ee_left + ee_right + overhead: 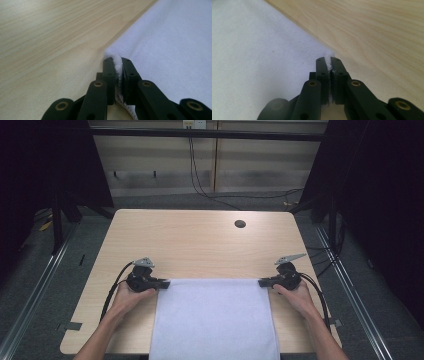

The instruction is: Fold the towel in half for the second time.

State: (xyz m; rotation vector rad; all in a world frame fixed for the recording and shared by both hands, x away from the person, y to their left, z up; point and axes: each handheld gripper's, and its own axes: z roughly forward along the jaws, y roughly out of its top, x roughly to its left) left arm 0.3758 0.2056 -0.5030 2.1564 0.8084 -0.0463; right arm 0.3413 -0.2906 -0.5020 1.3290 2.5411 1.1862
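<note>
- Left gripper (118, 62) and right gripper (330, 61) each pinch a far corner of the white cloth (215, 320).
- You lift both corners evenly, keeping the edge taut.

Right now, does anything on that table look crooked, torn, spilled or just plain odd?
Nothing stands out. The white cloth lies flat and square on the wooden table, its near end hanging over the table's front edge. The left gripper and right gripper each pinch a far corner evenly. No stains, tears or spills show.
</note>
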